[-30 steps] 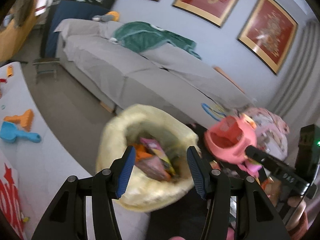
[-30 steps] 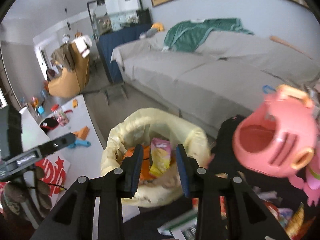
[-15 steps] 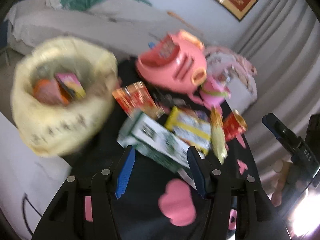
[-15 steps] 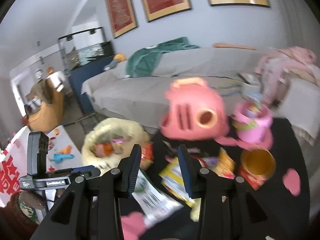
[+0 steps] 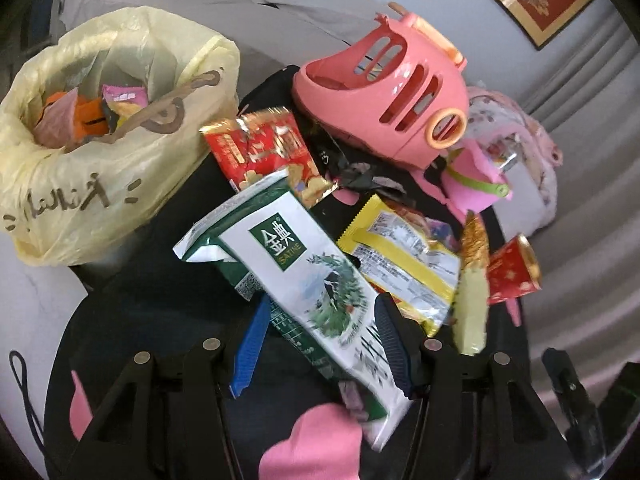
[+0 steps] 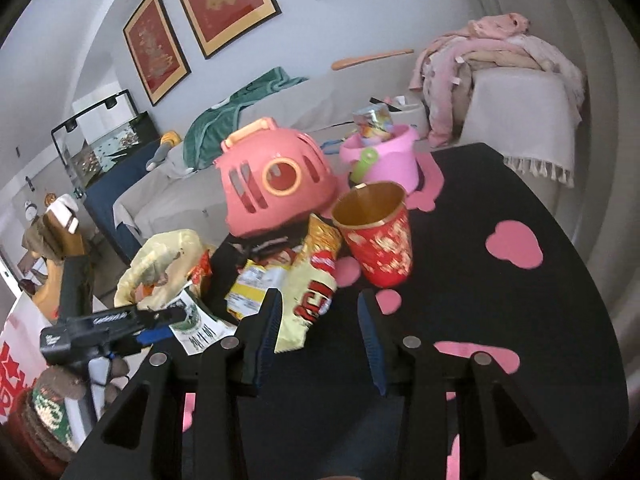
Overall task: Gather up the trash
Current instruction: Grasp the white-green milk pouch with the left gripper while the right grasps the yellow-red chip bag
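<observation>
On the black table (image 5: pixel 160 300), my left gripper (image 5: pixel 320 344) is open astride a green-and-white milk carton (image 5: pixel 304 272), its pads not pressing it. Behind the carton lie a red snack wrapper (image 5: pixel 272 152), a yellow wrapper (image 5: pixel 400 256) and a red paper cup (image 5: pixel 512 272). The yellow trash bag (image 5: pixel 100 184) stands open at the left, wrappers inside. My right gripper (image 6: pixel 320 332) hovers low with its jaws opening. The end of a yellow chip bag (image 6: pixel 312 288) reaches between its fingers, unheld. The red cup (image 6: pixel 380 240) stands just beyond, and the trash bag (image 6: pixel 160 264) is far left.
A pink toy basket (image 6: pixel 276 184) and a pink bucket (image 6: pixel 384 160) stand at the back of the table (image 6: pixel 500 300). Pink heart stickers dot its top. A grey sofa (image 6: pixel 280 112) with a green blanket runs behind; clothes pile on an armrest (image 6: pixel 500 52).
Both views swung from the yellow bag over to the trash pile on the table. The left gripper came down around the milk carton. The right jaws widened near the chip bag.
</observation>
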`<act>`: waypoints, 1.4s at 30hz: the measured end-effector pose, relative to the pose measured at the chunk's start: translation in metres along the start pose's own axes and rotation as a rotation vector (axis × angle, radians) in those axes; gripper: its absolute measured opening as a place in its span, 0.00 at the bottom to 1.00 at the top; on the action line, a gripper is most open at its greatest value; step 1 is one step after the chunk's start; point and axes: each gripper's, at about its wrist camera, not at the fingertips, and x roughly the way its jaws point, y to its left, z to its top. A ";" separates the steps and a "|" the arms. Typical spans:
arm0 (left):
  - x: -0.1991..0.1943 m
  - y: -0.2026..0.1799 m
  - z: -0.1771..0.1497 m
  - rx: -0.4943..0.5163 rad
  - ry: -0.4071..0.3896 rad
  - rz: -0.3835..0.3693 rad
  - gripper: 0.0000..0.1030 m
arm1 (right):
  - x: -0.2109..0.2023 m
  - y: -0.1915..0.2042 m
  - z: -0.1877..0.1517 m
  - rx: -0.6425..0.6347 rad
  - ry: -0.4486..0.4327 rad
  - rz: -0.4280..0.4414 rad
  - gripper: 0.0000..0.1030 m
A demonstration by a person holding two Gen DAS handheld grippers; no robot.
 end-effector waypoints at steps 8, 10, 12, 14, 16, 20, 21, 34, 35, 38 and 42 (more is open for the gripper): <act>-0.004 -0.002 -0.006 0.182 0.018 0.072 0.58 | 0.018 0.010 -0.003 -0.076 0.048 0.010 0.45; -0.011 0.003 -0.006 0.224 0.017 0.081 0.58 | 0.030 0.015 0.002 -0.090 0.072 0.025 0.45; -0.018 0.006 -0.006 0.257 0.019 0.088 0.58 | 0.042 0.020 0.008 -0.104 0.091 0.031 0.45; -0.025 0.013 -0.008 0.251 0.024 0.068 0.58 | 0.059 0.026 0.016 -0.116 0.116 0.036 0.45; -0.031 0.022 -0.009 0.203 0.034 0.019 0.58 | 0.075 0.030 0.021 -0.120 0.136 0.030 0.45; -0.038 0.032 -0.008 0.124 0.025 -0.051 0.58 | 0.111 0.036 0.028 -0.125 0.199 -0.019 0.45; -0.040 0.034 -0.007 0.104 0.021 -0.070 0.58 | 0.117 0.036 0.028 -0.121 0.211 -0.028 0.45; -0.001 0.008 0.010 0.030 0.012 -0.030 0.58 | 0.065 0.031 -0.012 -0.139 0.245 0.066 0.11; 0.003 0.002 0.008 0.044 0.018 -0.019 0.58 | 0.060 0.031 -0.013 -0.148 0.241 0.056 0.11; 0.007 -0.007 0.004 0.081 0.005 0.016 0.60 | 0.048 0.029 -0.013 -0.179 0.213 0.017 0.11; 0.004 -0.005 -0.001 0.131 0.031 0.027 0.66 | 0.044 0.027 -0.005 -0.158 0.173 0.019 0.15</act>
